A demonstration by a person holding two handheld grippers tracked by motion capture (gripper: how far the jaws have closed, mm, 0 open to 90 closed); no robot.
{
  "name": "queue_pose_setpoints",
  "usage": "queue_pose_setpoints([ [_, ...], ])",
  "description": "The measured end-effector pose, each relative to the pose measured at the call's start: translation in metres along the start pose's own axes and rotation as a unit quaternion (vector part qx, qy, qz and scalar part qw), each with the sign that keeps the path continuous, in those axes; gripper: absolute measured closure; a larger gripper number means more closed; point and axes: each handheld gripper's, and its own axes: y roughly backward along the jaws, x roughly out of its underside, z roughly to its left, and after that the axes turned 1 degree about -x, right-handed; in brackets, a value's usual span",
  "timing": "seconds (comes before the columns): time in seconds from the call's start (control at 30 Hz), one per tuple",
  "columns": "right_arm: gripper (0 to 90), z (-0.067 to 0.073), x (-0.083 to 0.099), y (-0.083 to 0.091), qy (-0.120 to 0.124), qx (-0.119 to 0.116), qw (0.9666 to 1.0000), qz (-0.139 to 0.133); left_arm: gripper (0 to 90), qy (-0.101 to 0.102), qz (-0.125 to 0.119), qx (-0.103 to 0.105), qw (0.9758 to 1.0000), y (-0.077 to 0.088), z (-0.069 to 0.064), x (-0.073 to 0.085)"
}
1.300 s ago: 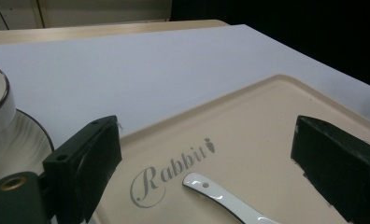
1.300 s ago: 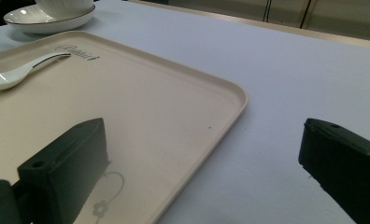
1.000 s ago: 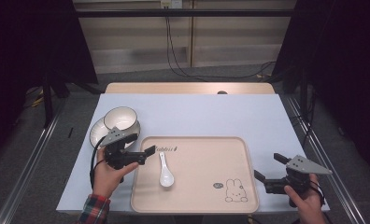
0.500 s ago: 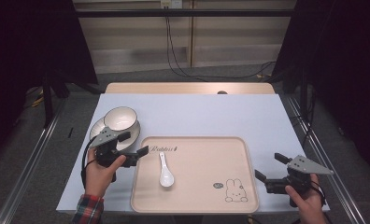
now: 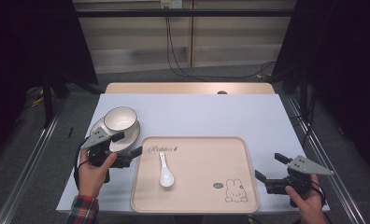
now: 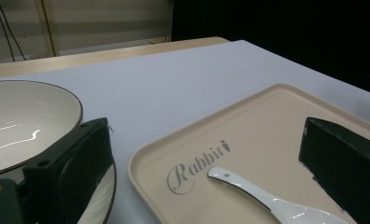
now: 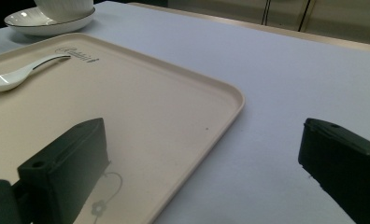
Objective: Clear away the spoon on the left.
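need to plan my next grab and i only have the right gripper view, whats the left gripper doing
Observer: In the high view the left gripper hangs open beside the bowl, one jaw over the saucer rim.
Operator: is the bowl on that saucer
Observer: Yes, it sits upright on the saucer, left of the tray.
Operator: anything in the bowl
Observer: The left gripper view shows the bowl's inside bare and glossy.
Operator: and the spoon
Observer: The white soup spoon lies on the tray, handle towards the "Rabbit" lettering.
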Motion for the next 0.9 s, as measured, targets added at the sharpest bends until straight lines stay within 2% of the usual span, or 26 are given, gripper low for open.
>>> queue_pose_setpoints([
  [0.03, 1.0, 0.000, 0.000, 0.000, 0.000, 0.000, 1.0000, 0.000, 2.6, 0.005, 0.000, 0.001, 1.0000, 0.001, 0.000, 0.000],
  [0.17, 1.0, 0.000, 0.000, 0.000, -0.002, 0.001, 1.0000, 0.000, 2.7, 0.000, 0.000, -0.007, 1.0000, 0.004, 0.003, 0.001],
  [0.23, 1.0, 0.000, 0.000, 0.000, -0.001, 0.002, 1.0000, -0.001, 2.7, 0.001, -0.003, -0.006, 1.0000, 0.005, 0.004, 0.001],
  [0.27, 1.0, 0.000, 0.000, 0.000, -0.001, 0.002, 1.0000, -0.001, 2.7, 0.003, -0.006, 0.001, 1.0000, 0.006, 0.005, 0.001],
  [0.3, 1.0, 0.000, 0.000, 0.001, 0.000, 0.003, 1.0000, -0.002, 2.7, 0.001, -0.005, -0.007, 1.0000, 0.007, 0.005, 0.000],
  [0.43, 1.0, 0.000, 0.000, 0.001, 0.000, 0.001, 1.0000, -0.003, 2.7, 0.005, -0.014, -0.002, 0.9999, 0.011, 0.009, 0.000],
  [0.57, 1.0, -0.001, 0.000, 0.001, 0.001, 0.001, 1.0000, -0.004, 2.9, 0.006, -0.014, -0.016, 0.9998, 0.016, 0.012, 0.000],
  [0.6, 1.0, -0.001, 0.000, 0.001, 0.001, 0.002, 1.0000, -0.004, 2.9, 0.006, -0.014, -0.009, 0.9998, 0.017, 0.013, 0.001],
  [0.77, 1.0, -0.001, 0.000, 0.001, 0.000, 0.004, 1.0000, -0.005, 2.9, 0.008, -0.015, -0.020, 0.9996, 0.020, 0.016, 0.001],
  [0.8, 1.0, -0.002, 0.000, 0.001, 0.000, 0.003, 1.0000, -0.005, 2.9, 0.010, -0.015, -0.015, 0.9997, 0.020, 0.017, 0.002],
  [0.9, 1.0, -0.002, 0.000, 0.002, 0.000, 0.003, 1.0000, -0.006, 2.9, 0.010, -0.018, -0.019, 0.9996, 0.022, 0.019, 0.002],
])
